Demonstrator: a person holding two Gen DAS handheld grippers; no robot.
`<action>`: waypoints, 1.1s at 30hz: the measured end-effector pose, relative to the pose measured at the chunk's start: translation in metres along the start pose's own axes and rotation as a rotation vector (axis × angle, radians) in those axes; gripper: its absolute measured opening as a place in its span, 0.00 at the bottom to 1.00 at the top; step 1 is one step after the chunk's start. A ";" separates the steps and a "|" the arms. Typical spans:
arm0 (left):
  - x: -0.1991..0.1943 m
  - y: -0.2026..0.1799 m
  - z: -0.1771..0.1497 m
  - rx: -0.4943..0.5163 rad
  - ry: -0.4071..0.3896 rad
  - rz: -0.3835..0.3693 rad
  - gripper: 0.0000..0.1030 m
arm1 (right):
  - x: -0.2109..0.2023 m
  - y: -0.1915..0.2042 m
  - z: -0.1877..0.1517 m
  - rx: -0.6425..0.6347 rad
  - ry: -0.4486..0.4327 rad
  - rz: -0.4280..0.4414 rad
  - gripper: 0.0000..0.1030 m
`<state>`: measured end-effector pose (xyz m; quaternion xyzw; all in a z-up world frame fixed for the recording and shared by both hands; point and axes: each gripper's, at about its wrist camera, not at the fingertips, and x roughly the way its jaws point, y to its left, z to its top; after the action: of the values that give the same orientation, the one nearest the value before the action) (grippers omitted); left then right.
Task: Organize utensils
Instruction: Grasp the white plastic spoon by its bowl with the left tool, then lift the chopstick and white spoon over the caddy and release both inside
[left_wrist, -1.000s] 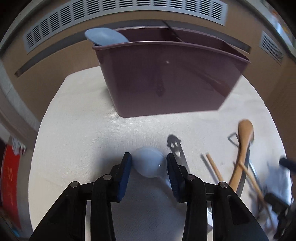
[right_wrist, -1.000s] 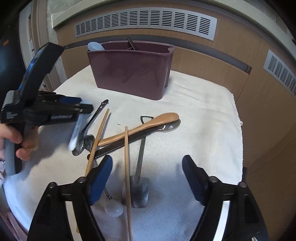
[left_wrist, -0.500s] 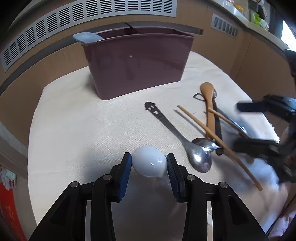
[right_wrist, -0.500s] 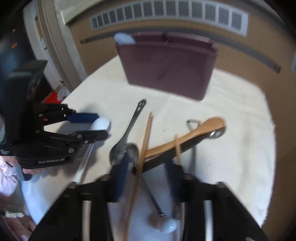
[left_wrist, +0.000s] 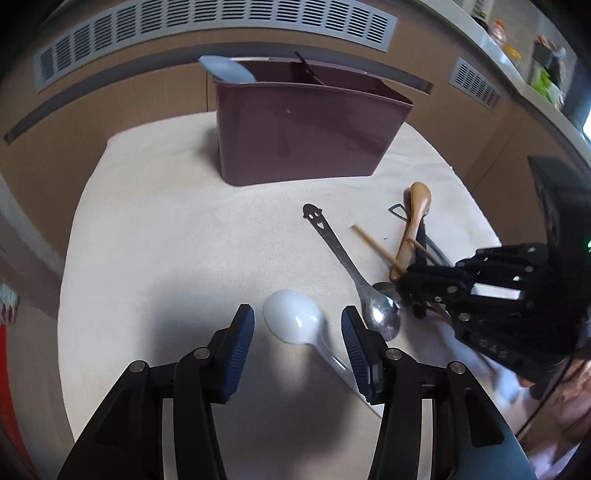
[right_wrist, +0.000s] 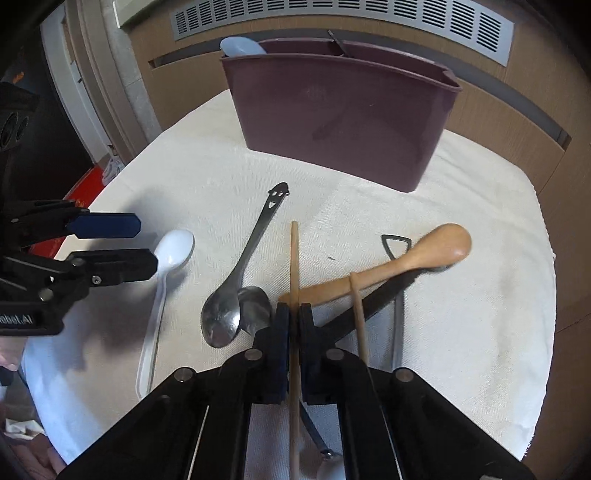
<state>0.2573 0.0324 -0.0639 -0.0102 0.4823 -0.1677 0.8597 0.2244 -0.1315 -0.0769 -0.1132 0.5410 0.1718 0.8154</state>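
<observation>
My left gripper (left_wrist: 297, 326) is open, its jaws either side of a white plastic spoon (left_wrist: 293, 321) lying on the cloth; the spoon also shows in the right wrist view (right_wrist: 173, 251). My right gripper (right_wrist: 293, 314) is shut on a wooden chopstick (right_wrist: 294, 258) that points toward the maroon utensil caddy (right_wrist: 343, 110). The caddy (left_wrist: 306, 136) stands at the back with a pale blue spoon (left_wrist: 225, 68) in its left compartment. A second chopstick (right_wrist: 358, 306) lies just right of my right gripper.
A steel spoon with a smiley handle (right_wrist: 243, 273), a second steel spoon (right_wrist: 255, 306), a wooden spoon (right_wrist: 406, 258), a black-handled utensil (right_wrist: 369, 306) and a steel tool with a loop handle (right_wrist: 397, 295) lie piled on the white cloth (right_wrist: 461, 314). Wood-panelled walls surround the table.
My left gripper has opened and let go of the white spoon, which now lies on the cloth. My right gripper has closed on the chopstick.
</observation>
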 end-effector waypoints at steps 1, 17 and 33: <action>-0.002 0.001 0.000 -0.026 0.011 -0.010 0.49 | -0.002 -0.003 -0.002 0.007 -0.006 -0.004 0.04; 0.031 -0.021 0.004 -0.108 -0.009 0.230 0.36 | -0.032 -0.030 -0.022 0.094 -0.090 -0.003 0.04; -0.082 -0.058 0.010 0.075 -0.419 0.161 0.36 | -0.103 -0.026 0.007 0.095 -0.294 0.080 0.04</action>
<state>0.2103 0.0009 0.0199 0.0256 0.2860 -0.1108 0.9515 0.2038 -0.1691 0.0209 -0.0265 0.4273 0.1932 0.8828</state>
